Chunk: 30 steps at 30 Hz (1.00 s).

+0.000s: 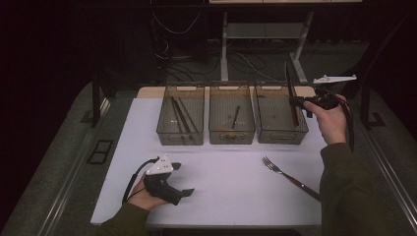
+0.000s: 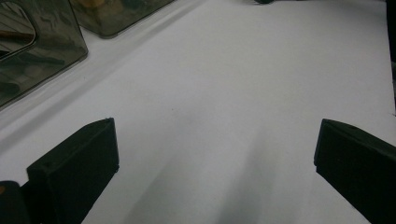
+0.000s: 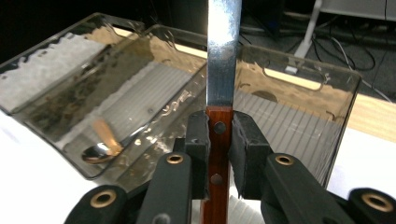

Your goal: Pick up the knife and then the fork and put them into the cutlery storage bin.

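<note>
My right gripper (image 1: 298, 102) is shut on the red-brown wooden handle of a knife (image 1: 288, 78). It holds the knife upright, blade up, over the right-hand clear bin (image 1: 281, 137). In the right gripper view the pads of the gripper (image 3: 218, 135) clamp the handle just below the steel blade of the knife (image 3: 223, 56). My left gripper (image 1: 183, 179) rests low at the table's front left, open and holding nothing. In the left gripper view the gripper (image 2: 215, 154) has its jaws wide apart over bare white tabletop.
Three clear bins stand in a row at the back: the left bin (image 1: 180, 140) holds several dark sticks, the middle bin (image 1: 231, 137) a spoon (image 3: 100, 150). A fork (image 1: 287, 176) with a dark handle lies on the white table (image 1: 226, 196) at front right.
</note>
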Motion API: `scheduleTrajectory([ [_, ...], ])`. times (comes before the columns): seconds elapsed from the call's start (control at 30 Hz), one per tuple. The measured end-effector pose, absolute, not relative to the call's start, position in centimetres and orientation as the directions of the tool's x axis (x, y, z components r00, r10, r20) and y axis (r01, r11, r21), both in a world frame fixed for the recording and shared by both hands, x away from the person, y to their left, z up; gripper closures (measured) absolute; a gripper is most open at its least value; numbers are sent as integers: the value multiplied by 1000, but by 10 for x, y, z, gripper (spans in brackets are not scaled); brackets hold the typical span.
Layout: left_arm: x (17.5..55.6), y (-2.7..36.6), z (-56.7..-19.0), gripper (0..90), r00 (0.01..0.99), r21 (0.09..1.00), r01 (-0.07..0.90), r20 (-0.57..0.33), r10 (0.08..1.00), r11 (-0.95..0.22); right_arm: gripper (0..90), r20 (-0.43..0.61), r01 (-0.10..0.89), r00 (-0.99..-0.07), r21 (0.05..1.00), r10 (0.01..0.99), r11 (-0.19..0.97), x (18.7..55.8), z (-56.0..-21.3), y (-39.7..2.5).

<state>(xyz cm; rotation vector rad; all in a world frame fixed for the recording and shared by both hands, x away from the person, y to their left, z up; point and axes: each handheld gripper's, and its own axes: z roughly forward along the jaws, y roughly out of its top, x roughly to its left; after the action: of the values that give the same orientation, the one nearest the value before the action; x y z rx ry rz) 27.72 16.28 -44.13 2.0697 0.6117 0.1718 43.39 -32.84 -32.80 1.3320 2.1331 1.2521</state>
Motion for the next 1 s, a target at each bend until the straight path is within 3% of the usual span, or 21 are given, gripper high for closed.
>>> scheduleTrajectory([
  [0.3, 277, 162, -441, 0, 867, 828, 356, -120, 483, -433, 779, 180, 637, -445, 752, 877, 169, 451, -354, -331],
  [1.0, 277, 162, -442, 0, 872, 825, 353, -118, 475, -442, 777, 80, 715, -433, 637, 898, 288, 456, -397, -330],
])
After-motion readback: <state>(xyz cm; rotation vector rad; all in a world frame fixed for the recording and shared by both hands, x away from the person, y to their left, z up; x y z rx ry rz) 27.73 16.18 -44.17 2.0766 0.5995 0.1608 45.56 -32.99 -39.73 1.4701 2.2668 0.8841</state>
